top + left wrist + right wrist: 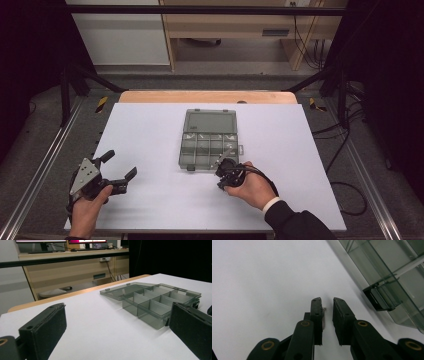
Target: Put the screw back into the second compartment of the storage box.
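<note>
Compartment box (208, 139): lid opened flat, mid-table. Right gripper (223, 171): jaws narrowly parted around a small screw (324, 318), beside the box's front-right corner. Left gripper (117, 167): spread wide, near the front-left corner.

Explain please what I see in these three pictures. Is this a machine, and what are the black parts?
It is not a machine that moves alone: a person holds a hand tool with a black two-jaw claw in each hand. One camera looks down from above; each other camera rides on one claw and looks along its jaws. On the white table lies a clear grey compartment box, its lid open flat. The left claw is wide open and holds nothing. The right claw, beside the box, is nearly closed; a tiny metal piece sits against one jaw, but I cannot tell if it is gripped.
</note>
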A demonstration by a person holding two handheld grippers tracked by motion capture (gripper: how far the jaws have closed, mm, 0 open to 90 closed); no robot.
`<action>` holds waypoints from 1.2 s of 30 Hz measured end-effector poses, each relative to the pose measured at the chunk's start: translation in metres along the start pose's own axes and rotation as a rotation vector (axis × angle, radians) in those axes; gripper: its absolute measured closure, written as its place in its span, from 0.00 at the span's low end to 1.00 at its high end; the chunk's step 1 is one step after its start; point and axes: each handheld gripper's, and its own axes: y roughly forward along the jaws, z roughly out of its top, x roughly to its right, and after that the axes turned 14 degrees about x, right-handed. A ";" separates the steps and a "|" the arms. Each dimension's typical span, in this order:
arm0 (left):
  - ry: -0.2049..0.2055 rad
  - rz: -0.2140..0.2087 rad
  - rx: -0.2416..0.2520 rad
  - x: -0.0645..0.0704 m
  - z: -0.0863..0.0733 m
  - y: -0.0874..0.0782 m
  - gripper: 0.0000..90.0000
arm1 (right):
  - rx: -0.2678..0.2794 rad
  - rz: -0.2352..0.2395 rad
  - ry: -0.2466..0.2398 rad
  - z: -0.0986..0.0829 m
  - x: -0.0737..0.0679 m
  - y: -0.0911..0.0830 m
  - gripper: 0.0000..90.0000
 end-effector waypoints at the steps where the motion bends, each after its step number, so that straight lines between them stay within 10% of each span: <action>1: 0.000 0.000 0.000 0.000 0.000 0.000 0.01 | 0.000 -0.001 0.000 0.000 0.000 0.000 0.86; 36: 0.000 0.000 0.000 0.000 0.000 0.000 0.01 | -0.016 -0.003 0.001 -0.003 0.002 0.007 0.88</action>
